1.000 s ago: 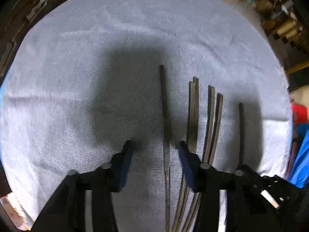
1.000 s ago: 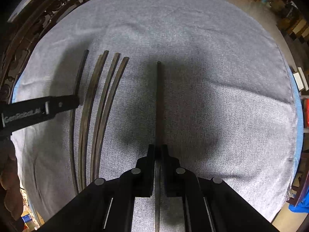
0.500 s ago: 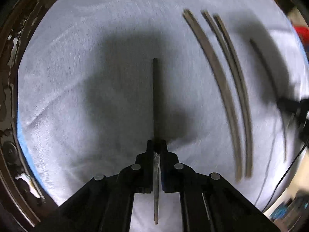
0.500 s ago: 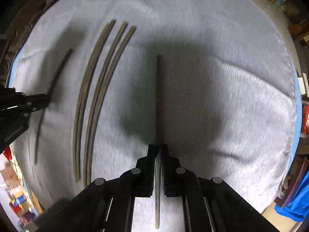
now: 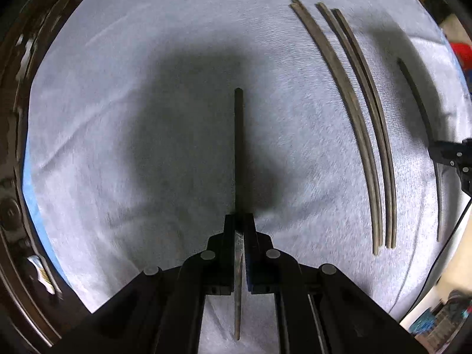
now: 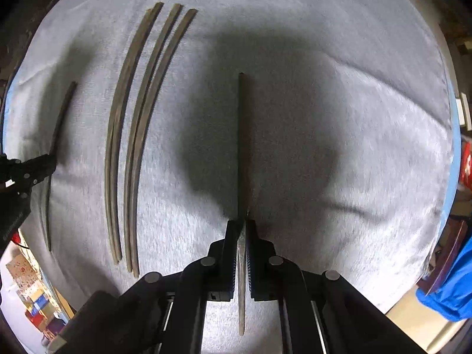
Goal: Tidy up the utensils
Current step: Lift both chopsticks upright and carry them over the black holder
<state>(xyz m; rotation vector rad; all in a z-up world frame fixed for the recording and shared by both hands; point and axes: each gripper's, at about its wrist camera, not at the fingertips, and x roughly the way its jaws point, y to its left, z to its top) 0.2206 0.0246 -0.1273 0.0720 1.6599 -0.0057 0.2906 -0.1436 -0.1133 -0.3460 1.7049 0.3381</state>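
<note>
Grey towelling cloth [image 5: 118, 118] covers a round table, with a strip of blue showing at its edge and dark carved wood beyond it. Clutter and boxes sit on the floor past the rim, too blurred to name.

Both grippers point straight down at the cloth, and each is clamped on one dark chopstick. In the left wrist view, the left gripper [image 5: 239, 221] has its jaws closed tight on a chopstick [image 5: 238, 147] that runs straight away from the camera along the jaw line, its far end over the gripper's own shadow and its near end reaching back between the finger bases. In the right wrist view, the right gripper [image 6: 241, 225] grips another chopstick [image 6: 242, 135] the same way, pads pressed on both sides of it.

Between the two grippers, four more chopsticks [image 6: 132, 135] lie flat on the cloth in two close pairs, side by side and roughly parallel. In the left view these loose chopsticks [image 5: 362, 135] lie to the right, and beyond them the right gripper's tip [image 5: 445, 150] shows at the frame edge with its stick. In the right view, the left gripper's tip [image 6: 35, 165] shows at the left edge, its stick passing under it.
</note>
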